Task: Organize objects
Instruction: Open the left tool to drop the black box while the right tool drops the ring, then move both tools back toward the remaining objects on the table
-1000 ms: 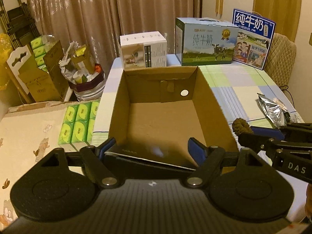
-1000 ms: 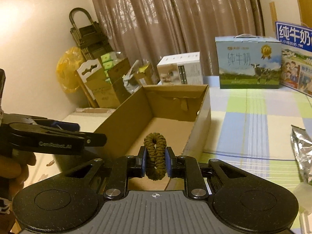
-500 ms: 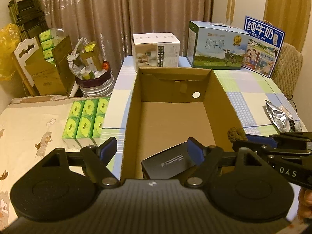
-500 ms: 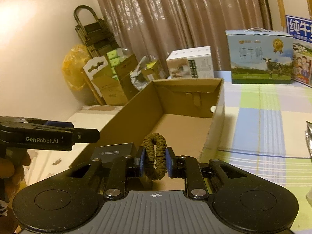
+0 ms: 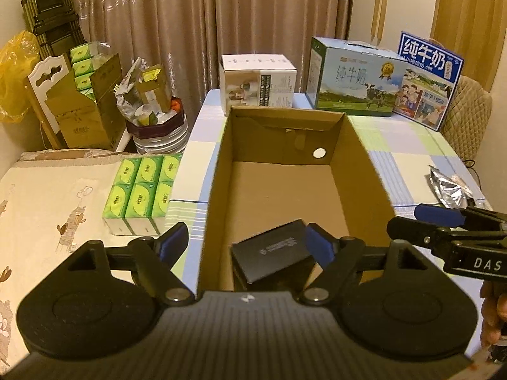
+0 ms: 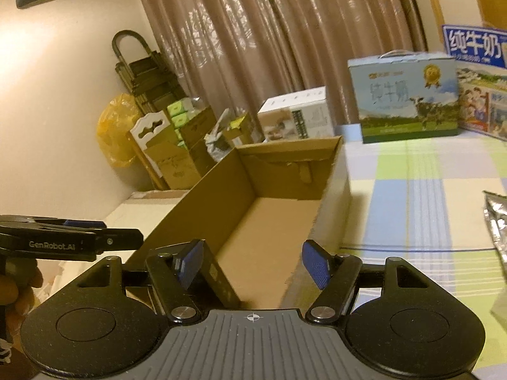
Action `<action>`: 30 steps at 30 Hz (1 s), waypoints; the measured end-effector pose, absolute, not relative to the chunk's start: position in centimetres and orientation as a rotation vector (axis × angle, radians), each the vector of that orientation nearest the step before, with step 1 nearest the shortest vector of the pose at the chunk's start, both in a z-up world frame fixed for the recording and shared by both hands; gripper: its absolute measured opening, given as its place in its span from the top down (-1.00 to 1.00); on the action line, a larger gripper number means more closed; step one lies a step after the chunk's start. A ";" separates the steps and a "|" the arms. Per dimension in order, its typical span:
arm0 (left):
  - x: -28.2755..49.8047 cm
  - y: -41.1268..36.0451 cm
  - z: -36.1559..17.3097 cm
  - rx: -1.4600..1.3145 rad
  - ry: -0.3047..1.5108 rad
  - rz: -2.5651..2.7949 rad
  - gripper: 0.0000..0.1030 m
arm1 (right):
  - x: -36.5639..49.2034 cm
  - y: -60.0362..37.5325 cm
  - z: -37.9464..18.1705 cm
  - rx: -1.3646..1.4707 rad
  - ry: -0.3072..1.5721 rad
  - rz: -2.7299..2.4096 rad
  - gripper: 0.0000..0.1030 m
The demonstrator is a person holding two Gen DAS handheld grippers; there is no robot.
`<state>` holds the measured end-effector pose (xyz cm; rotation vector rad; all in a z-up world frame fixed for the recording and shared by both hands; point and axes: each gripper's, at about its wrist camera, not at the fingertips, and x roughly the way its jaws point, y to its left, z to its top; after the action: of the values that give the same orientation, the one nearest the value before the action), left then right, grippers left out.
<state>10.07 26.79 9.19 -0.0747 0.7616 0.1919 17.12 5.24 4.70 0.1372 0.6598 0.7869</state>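
An open cardboard box (image 5: 364,164) stands on the checked tablecloth; it also shows in the right wrist view (image 6: 240,190). A black box (image 5: 275,253) leans in its near left corner and shows in the right wrist view (image 6: 218,278). My left gripper (image 5: 247,243) is open and empty above the box's near end. My right gripper (image 6: 253,266) is open and empty over the box's near right edge; it shows from the side in the left wrist view (image 5: 424,221). The olive braided ring is out of sight.
A crumpled silver foil bag (image 5: 450,186) lies right of the box. Two milk cartons (image 5: 358,79) and a white box (image 5: 259,82) stand at the table's far edge. Green tissue packs (image 5: 139,190) lie on a cloth to the left. Cardboard boxes and a bin stand beyond.
My right gripper has opened and the olive braided ring is gone from its fingers. My left gripper has let go of the black box and drawn back and up.
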 end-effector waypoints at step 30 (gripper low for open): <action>10.0 7.0 11.9 -0.054 0.650 -0.087 -0.98 | 13.5 -20.6 6.0 0.140 0.544 0.309 -0.33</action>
<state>9.98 7.02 11.92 -0.0544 0.6505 -0.0870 13.50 -20.58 6.04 0.1398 0.5435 0.3091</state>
